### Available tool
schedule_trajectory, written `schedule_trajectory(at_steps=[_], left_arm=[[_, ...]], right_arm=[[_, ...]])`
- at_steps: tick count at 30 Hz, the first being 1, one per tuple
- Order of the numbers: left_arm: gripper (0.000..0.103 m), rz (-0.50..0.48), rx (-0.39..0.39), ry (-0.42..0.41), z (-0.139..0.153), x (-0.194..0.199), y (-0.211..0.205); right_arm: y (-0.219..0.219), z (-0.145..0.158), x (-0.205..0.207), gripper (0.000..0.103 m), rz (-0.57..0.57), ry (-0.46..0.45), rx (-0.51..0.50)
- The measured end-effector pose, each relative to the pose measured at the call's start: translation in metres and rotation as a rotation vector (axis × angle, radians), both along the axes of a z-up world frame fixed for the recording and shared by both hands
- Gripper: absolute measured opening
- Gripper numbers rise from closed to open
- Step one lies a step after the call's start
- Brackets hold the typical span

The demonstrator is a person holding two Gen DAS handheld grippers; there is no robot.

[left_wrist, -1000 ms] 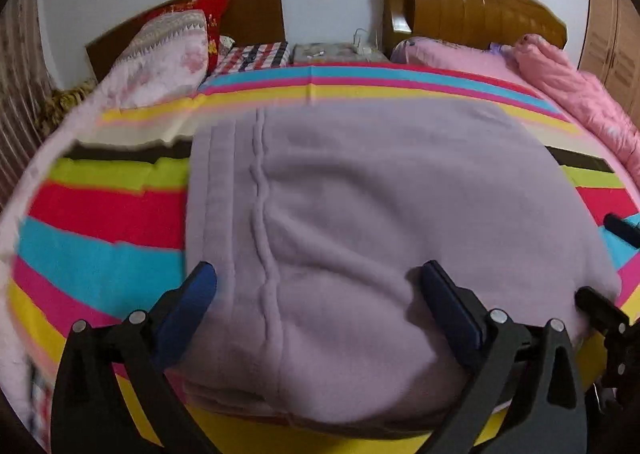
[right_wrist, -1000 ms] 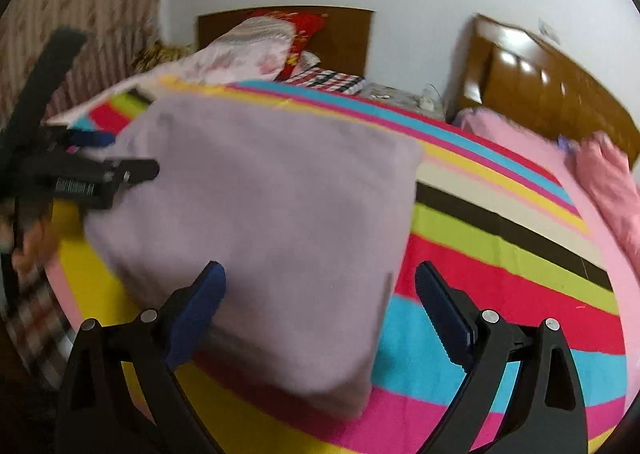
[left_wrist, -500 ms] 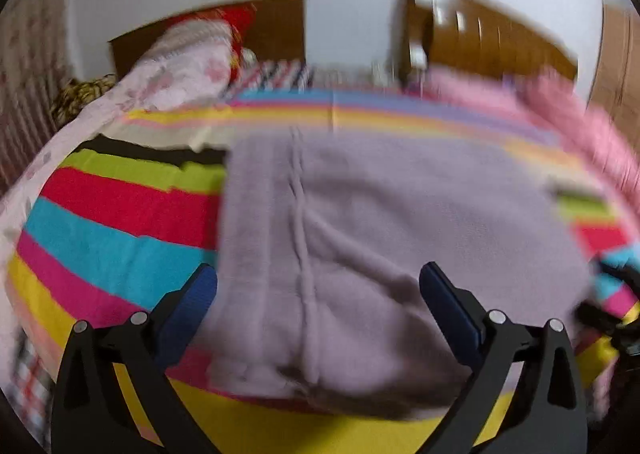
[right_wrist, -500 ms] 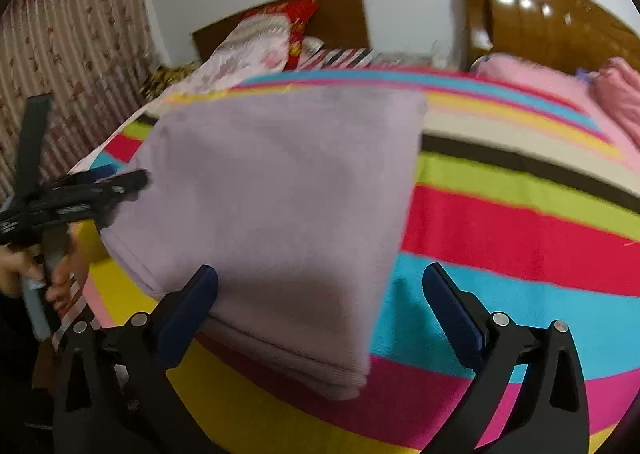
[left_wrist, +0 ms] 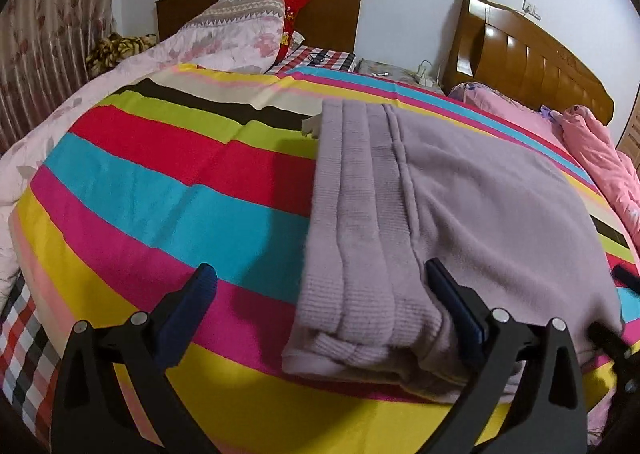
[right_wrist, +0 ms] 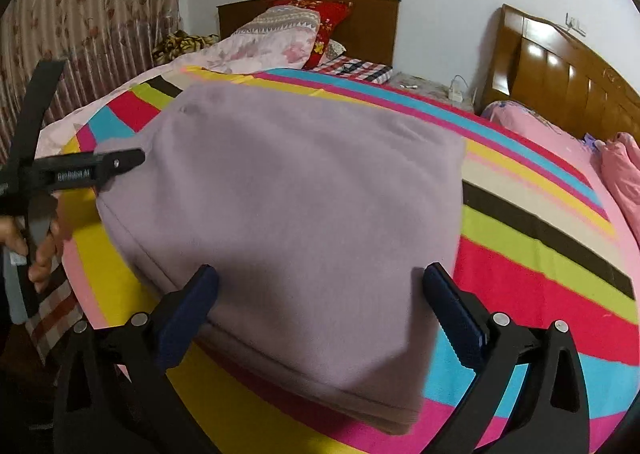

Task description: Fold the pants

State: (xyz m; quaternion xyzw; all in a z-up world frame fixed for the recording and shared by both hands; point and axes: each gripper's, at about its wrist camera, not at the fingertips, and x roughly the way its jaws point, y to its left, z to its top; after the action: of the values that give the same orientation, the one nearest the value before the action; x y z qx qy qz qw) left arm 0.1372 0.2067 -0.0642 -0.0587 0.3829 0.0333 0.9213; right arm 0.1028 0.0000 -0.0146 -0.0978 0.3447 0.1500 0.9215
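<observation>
Lilac fleece pants (left_wrist: 460, 214) lie folded in a flat stack on the striped bed cover (left_wrist: 160, 190), ribbed waistband on the left side. My left gripper (left_wrist: 320, 306) is open and empty, just in front of the stack's near left corner. My right gripper (right_wrist: 320, 302) is open and empty over the near edge of the same pants (right_wrist: 304, 206). The left gripper (right_wrist: 100, 170) also shows at the left of the right wrist view, beside the stack, held by a hand.
A floral quilt and pillows (left_wrist: 224, 34) lie at the far left by a wooden headboard. A second headboard (left_wrist: 528, 58) and pink bedding (left_wrist: 596, 162) are at the right. A small nightstand with a charger (right_wrist: 436, 88) sits between the beds. Curtains (right_wrist: 80, 14) hang left.
My left gripper has swung left, so the pants now sit right of centre in its view. My right gripper has moved in closer over the stack's near edge. The pants lie still.
</observation>
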Motion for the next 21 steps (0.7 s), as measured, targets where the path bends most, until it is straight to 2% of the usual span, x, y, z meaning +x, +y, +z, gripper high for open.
schedule_trajectory(at_steps=[2,6,10,12,15,18,21], left_arm=[[0.102,0.004,-0.007,-0.003,0.000,-0.003,-0.003],[0.102,0.016,-0.036,-0.005,-0.002,-0.005,-0.001],[0.102,0.015,-0.026,-0.003,-0.001,-0.007,-0.001],[0.102,0.016,-0.035,-0.006,-0.002,-0.009,-0.001],[0.102,0.013,-0.069,-0.012,-0.005,-0.009,0.003],[0.102,0.009,-0.074,-0.012,-0.005,-0.008,0.005],[0.102,0.016,-0.077,-0.015,-0.006,-0.009,0.006]], right_arm=[[0.010,0.016,-0.005,0.099,0.024,-0.075,0.001],[0.051,0.018,0.004,0.099,0.101,-0.110,-0.059],[0.090,-0.009,0.011,0.098,0.183,-0.048,-0.152],[0.086,-0.011,0.007,0.098,0.171,-0.066,-0.133],[0.071,-0.005,0.015,0.098,0.173,0.018,-0.059],[0.051,0.014,0.002,0.098,0.114,-0.076,-0.067],[0.018,0.020,-0.006,0.099,0.001,-0.104,-0.050]])
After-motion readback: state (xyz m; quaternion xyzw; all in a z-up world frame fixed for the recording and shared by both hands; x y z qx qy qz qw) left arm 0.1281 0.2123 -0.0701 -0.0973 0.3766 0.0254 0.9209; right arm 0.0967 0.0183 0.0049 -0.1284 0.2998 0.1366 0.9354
